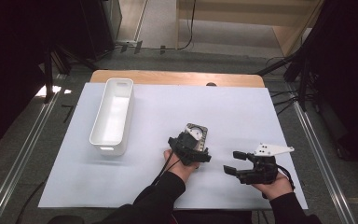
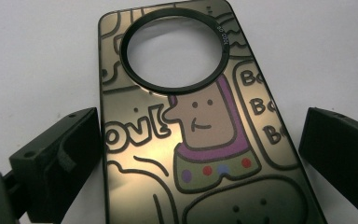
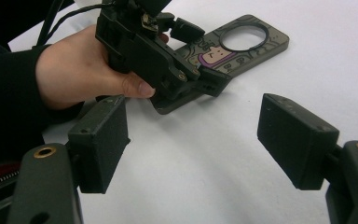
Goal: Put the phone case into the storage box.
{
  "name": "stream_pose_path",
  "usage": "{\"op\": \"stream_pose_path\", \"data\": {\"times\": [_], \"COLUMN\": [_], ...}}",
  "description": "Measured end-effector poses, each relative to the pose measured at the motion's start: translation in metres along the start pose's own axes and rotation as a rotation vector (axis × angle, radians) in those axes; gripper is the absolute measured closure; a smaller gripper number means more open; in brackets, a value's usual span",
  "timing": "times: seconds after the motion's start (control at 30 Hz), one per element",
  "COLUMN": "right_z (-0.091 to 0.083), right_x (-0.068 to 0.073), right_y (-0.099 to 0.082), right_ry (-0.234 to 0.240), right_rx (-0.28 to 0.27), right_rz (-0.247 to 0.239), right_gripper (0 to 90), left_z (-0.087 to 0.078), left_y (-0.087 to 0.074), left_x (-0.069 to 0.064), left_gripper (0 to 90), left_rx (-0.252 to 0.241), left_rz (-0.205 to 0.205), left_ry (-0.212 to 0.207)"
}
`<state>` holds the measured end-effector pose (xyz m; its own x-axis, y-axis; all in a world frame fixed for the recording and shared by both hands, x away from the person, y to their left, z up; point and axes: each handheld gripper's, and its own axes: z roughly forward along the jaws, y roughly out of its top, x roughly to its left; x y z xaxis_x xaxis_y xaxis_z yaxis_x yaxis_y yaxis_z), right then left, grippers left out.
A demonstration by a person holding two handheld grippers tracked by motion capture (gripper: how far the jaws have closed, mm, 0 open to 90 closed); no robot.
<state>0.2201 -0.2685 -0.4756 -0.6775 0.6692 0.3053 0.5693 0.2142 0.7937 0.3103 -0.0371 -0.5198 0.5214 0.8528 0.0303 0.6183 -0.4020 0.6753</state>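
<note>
A phone case (image 1: 197, 131) printed with cartoon figures lies flat on the white sheet, its round camera hole at the far end. In the left gripper view the case (image 2: 205, 140) runs up between my left gripper's (image 2: 203, 123) open jaws, which straddle its sides; the left jaw sits nearly against the edge and the right one stands a little apart. The high view has my left gripper (image 1: 189, 148) over the case's near end. My right gripper (image 1: 233, 162) hovers open to the right, holding nothing. Looking along my right gripper (image 3: 196, 112), the left gripper (image 3: 199, 53) is low over the case (image 3: 256, 44).
A long white bin (image 1: 113, 116) stands empty at the left of the white sheet (image 1: 233, 102). The table's wooden far edge (image 1: 177, 77) shows beyond the sheet. A hand (image 3: 84, 70) holds the left gripper.
</note>
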Motion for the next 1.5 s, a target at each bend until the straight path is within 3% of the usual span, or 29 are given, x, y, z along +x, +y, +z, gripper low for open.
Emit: {"op": "stream_pose_path", "data": {"times": [0.23, 0.4, 0.97, 1.37, 1.5], "right_z": [-0.0002, 0.0001, 0.0, -0.0002, -0.0002], "right_x": [-0.0003, -0.0002, -0.0003, -0.0005, -0.0005], "right_y": [0.0, 0.0001, -0.0002, -0.0003, -0.0002], "right_ry": [0.001, 0.0, 0.002, 0.004, 0.002], "right_rx": [-0.001, 0.001, 0.0, 0.0, 0.002], "right_rz": [0.001, -0.001, 0.0, -0.001, -0.001], "right_gripper": [23.8, 23.8, 23.8, 23.8, 23.8], "left_z": [-0.0009, -0.0032, -0.0044, -0.0056, -0.0064], "left_y": [-0.0001, -0.0013, 0.0002, 0.0013, 0.0024], "left_x": [-0.0002, -0.0012, -0.0015, 0.0005, 0.0038], "left_gripper": [0.9, 7.4, 11.0, 11.5, 11.5], "left_rx": [-0.001, -0.015, -0.01, -0.007, -0.002], "left_rz": [0.003, -0.01, -0.038, -0.06, -0.071], "left_ry": [0.005, 0.01, 0.028, 0.022, 0.0]}}
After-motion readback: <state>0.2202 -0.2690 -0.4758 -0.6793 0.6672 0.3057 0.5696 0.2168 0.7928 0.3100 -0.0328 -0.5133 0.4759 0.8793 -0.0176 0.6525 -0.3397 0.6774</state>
